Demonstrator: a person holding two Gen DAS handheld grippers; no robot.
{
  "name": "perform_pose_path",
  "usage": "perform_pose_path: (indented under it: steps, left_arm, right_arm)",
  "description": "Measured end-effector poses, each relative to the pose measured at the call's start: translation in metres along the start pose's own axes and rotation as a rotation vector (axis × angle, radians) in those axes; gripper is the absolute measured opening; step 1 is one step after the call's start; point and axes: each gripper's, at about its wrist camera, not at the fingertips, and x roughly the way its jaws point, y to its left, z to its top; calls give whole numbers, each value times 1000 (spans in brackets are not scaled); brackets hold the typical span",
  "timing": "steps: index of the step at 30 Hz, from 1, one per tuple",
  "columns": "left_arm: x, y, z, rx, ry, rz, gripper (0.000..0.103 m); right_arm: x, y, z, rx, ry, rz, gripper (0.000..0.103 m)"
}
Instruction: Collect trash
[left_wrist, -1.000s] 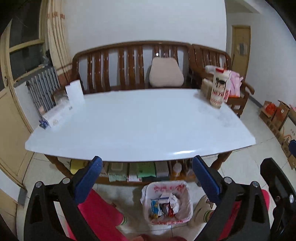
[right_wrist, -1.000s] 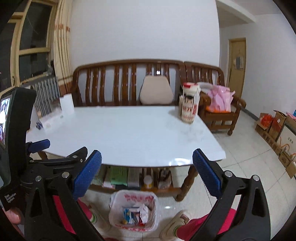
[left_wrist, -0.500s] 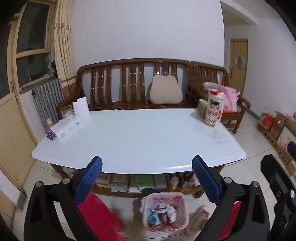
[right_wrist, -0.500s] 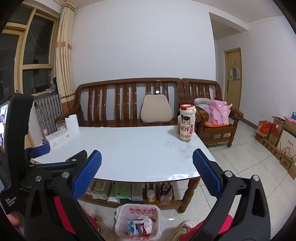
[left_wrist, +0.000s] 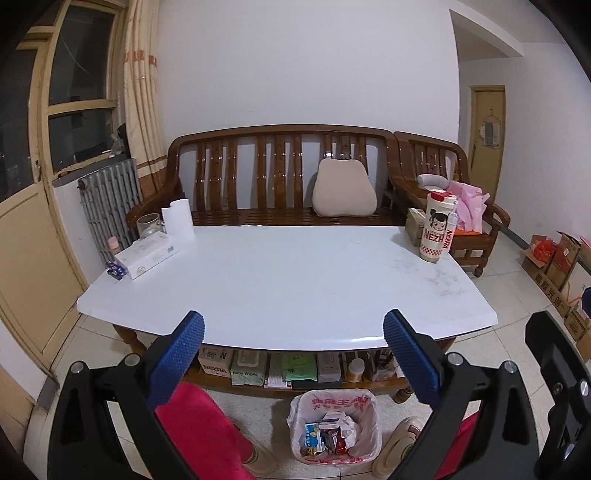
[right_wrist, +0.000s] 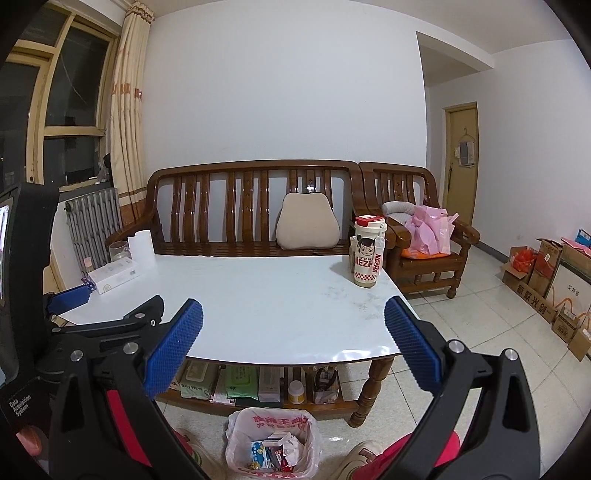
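Left gripper (left_wrist: 291, 354) and right gripper (right_wrist: 293, 343) both level, pointing forward, jaws spread wide with nothing between the blue pads; left gripper just off the right one's left side; red-trousered legs (left_wrist: 207, 424) below both.

Even indoor light, sharp focus — glare on the table edge (right_wrist: 365, 356), fisheye-bent dark corners.

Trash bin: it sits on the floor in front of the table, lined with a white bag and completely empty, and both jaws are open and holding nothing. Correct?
Not quite. The trash bin is not empty: the left wrist view shows crumpled paper and small packets inside its white bag, and the right wrist view agrees. The rest stands: it sits on the floor before the table, and the left gripper and right gripper have open jaws holding nothing.
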Motion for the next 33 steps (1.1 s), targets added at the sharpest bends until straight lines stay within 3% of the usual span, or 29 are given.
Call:
perform_pose_path:
  steps: [33]
  left_arm:
    - [8,0,-4,-8,33,22,95]
  right_arm:
    - [5,11,0,-10,21,-20,96]
